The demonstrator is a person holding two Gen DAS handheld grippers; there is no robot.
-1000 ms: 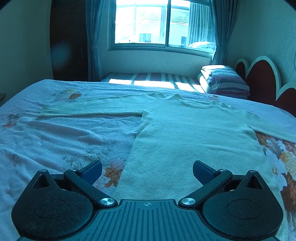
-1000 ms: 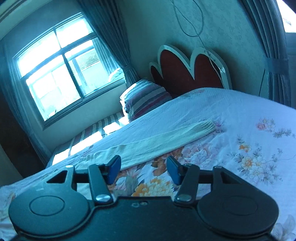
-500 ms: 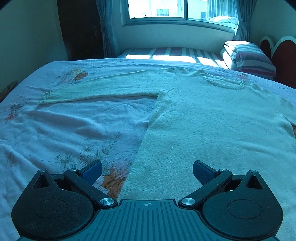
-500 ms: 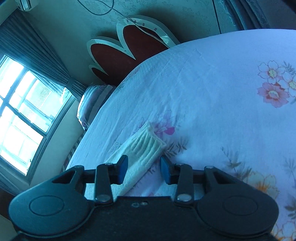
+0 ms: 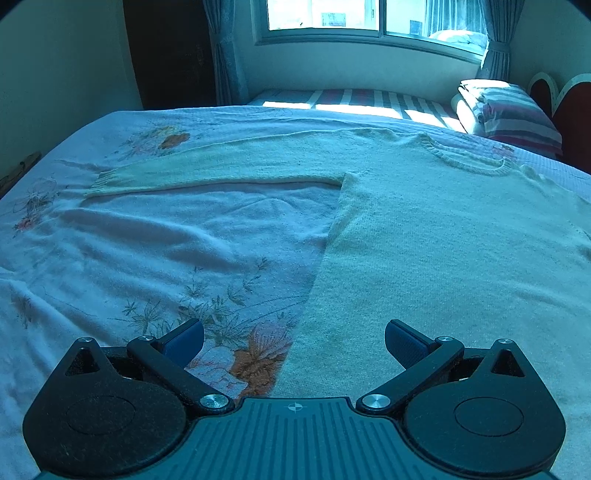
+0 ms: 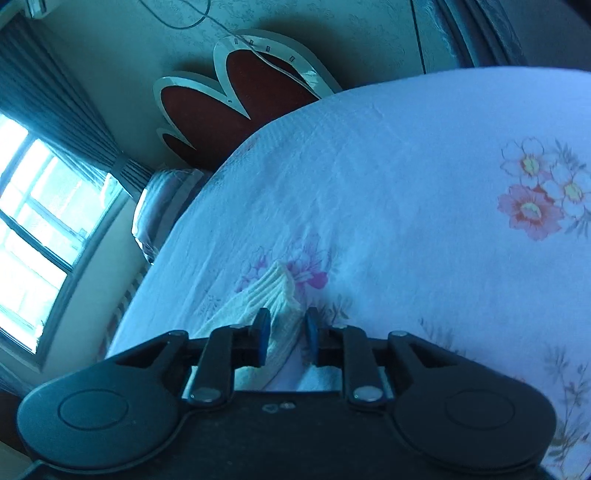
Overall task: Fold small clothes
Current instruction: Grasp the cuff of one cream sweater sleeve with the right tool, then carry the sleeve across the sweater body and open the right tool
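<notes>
Left wrist view: we see a pale knit sweater spread flat on a floral bedspread, neckline toward the window, one sleeve stretched straight out to the left with its ribbed cuff lying on the cover. The left gripper hangs over the sweater's lower left edge, jaws wide apart, nothing between them; the hem edge runs up between the two blue pads. A striped folded quilt sits at the far right near a red headboard.

Right wrist view: the picture is rolled, bed slanting. The right gripper is down at the other sleeve's ribbed cuff, which lies on the bedspread by a purple flower print. Its jaws have just been closing and stand narrow, with cuff fabric bunched between the blue pads; we cannot tell whether the pads press it yet. The scalloped headboard and curtains show behind.
</notes>
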